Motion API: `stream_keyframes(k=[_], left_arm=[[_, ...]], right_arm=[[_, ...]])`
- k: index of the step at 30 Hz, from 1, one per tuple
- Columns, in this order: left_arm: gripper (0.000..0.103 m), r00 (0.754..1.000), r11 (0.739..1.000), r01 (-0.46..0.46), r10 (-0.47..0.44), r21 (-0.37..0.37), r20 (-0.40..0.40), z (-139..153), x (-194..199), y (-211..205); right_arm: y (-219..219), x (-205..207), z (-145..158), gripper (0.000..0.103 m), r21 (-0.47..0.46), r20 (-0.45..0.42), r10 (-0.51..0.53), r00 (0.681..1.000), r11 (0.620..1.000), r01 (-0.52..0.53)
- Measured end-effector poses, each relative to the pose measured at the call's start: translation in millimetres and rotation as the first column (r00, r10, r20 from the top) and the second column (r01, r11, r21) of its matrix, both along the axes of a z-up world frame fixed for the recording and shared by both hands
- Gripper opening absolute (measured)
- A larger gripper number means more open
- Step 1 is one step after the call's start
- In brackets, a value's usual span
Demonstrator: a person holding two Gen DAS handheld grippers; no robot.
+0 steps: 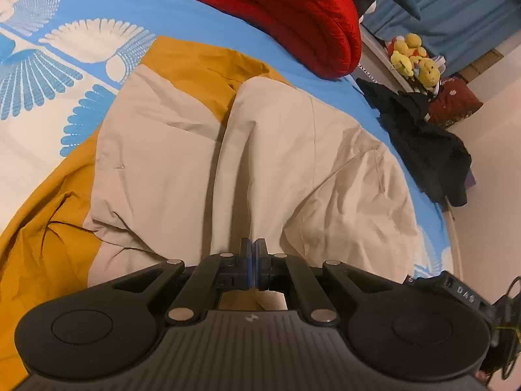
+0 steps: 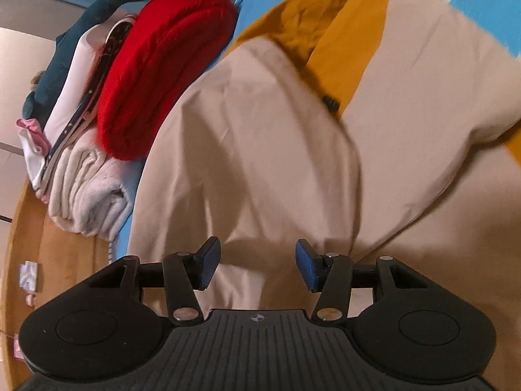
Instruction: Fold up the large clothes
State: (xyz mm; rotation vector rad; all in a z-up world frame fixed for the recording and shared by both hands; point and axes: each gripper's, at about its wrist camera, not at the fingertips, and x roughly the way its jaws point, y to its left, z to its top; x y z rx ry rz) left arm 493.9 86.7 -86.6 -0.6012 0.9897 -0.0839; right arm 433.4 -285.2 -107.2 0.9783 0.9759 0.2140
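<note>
A large beige and mustard-yellow garment (image 1: 267,150) lies spread and creased on the blue patterned bed cover (image 1: 202,13). My left gripper (image 1: 253,254) sits low over the beige cloth with its jaws pressed together; no cloth shows between them. In the right wrist view the same garment (image 2: 260,150) fills the middle. My right gripper (image 2: 257,264) is open and empty, its blue pads (image 2: 210,260) spread wide just above the beige cloth. A small black toggle (image 2: 331,102) sits at the beige and mustard seam.
A folded red knit (image 1: 293,16) lies at the bed's far side, beside a stack of folded clothes (image 2: 81,150) near the bed edge. Dark clothing (image 1: 423,143) hangs off the bed's right edge. Yellow plush toys (image 1: 413,58) sit on a shelf. The wooden floor (image 2: 65,260) is below.
</note>
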Motion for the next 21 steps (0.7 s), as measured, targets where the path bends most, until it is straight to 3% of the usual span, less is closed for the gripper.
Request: stream_keyframes(k=[3,6,7,8,10,11,13,14,15,17,18,19,21], left_arm=[[0.001,1.000,1.000,-0.001,0.001,-0.020,-0.011,-3,2,3],[0.001,1.000,0.999,0.008,-0.009,-0.035,-0.016,-6,3,2],[0.001,1.000,0.999,0.008,-0.009,-0.040,-0.018,-7,4,2],[0.001,1.000,0.999,0.006,-0.007,-0.044,-0.018,-8,4,2],[0.001,1.000,0.999,0.005,-0.006,-0.052,-0.005,-9,5,3],[0.000,1.000,0.999,0.000,0.001,-0.053,0.009,-8,6,3],[0.000,0.990,0.997,0.001,0.011,-0.080,0.142,8,5,7],[0.000,0.976,0.996,0.000,0.019,-0.087,0.218,20,3,8],[0.000,0.945,0.995,-0.004,0.037,-0.101,0.325,36,-3,11],[0.000,0.894,0.994,-0.008,0.055,-0.107,0.444,55,-12,14],[0.000,0.896,0.996,-0.018,0.055,-0.089,0.441,56,-13,15],[0.000,0.919,0.997,-0.021,0.050,-0.078,0.392,49,-10,14],[0.000,0.976,0.998,-0.041,0.052,-0.057,0.210,17,-1,12]], right_arm=[[4,2,-6,0.054,0.069,-0.023,0.002,1.000,0.998,0.000],[13,4,-7,0.054,0.028,-0.012,0.039,0.999,0.999,-0.038],[17,5,-7,0.048,0.008,-0.015,0.057,0.998,0.998,-0.057],[18,6,-9,0.027,0.001,-0.014,0.064,0.998,0.998,-0.064],[20,6,-9,0.003,-0.008,-0.011,0.058,0.998,0.998,-0.058],[18,4,-7,0.002,-0.014,0.005,0.043,0.999,0.999,-0.043],[11,-2,13,0.001,-0.033,0.126,-0.019,0.992,0.999,0.023],[8,-8,30,0.001,-0.042,0.228,-0.049,0.973,0.997,0.060],[4,-16,50,0.001,-0.048,0.345,-0.077,0.935,0.994,0.099],[-2,-35,79,0.001,-0.054,0.518,-0.125,0.846,0.983,0.178],[-3,-39,83,0.001,-0.065,0.537,-0.133,0.833,0.978,0.198],[-4,-37,79,0.000,-0.088,0.504,-0.136,0.853,0.974,0.207],[0,-25,53,0.000,-0.182,0.336,-0.117,0.935,0.965,0.186]])
